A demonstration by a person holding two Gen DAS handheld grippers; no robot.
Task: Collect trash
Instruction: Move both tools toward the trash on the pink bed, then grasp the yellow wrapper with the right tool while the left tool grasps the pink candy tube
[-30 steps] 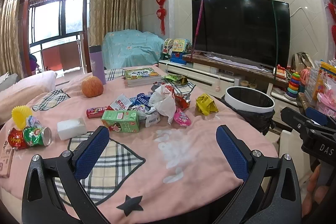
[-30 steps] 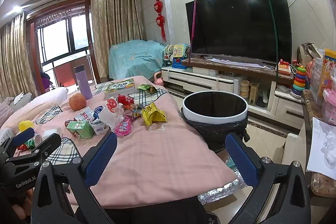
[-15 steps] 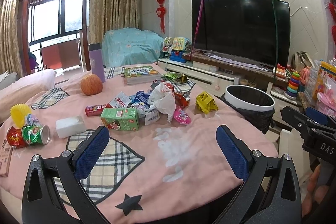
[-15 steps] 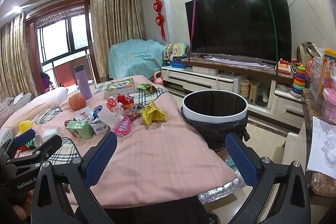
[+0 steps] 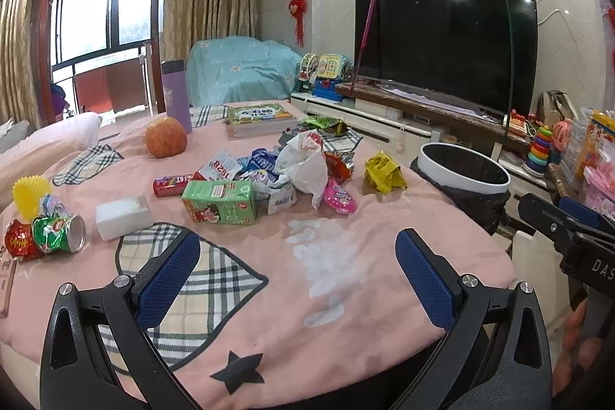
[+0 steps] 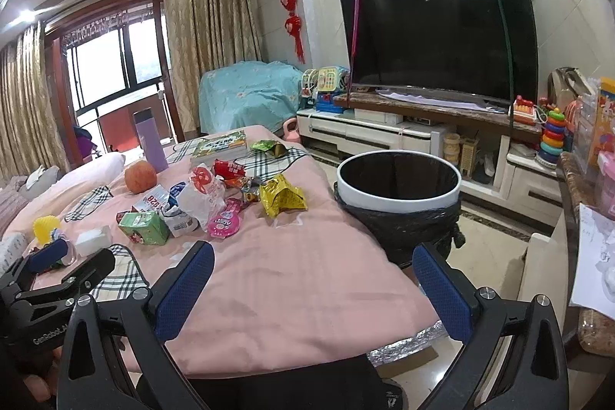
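Both held wide apart and empty: left gripper [image 5: 296, 260], right gripper [image 6: 313, 266]. Probably light and crushable, that litter: yellow foil wrapper [image 6: 283, 199], crumpled white plastic bag [image 6: 201, 195], pink packet [image 6: 224, 221], green carton [image 6: 144, 226]. Best pinched at a raised crease or a carton edge. Heaped mid-table on the pink cloth [image 6: 292, 279], near the black-lined bin [image 6: 399, 196] alongside.

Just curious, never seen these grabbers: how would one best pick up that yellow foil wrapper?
Probably from above, with the right gripper, nearer it. The yellow foil wrapper lies crumpled with a raised peaked fold; pinching that ridge should beat scraping its flat edges off the cloth.
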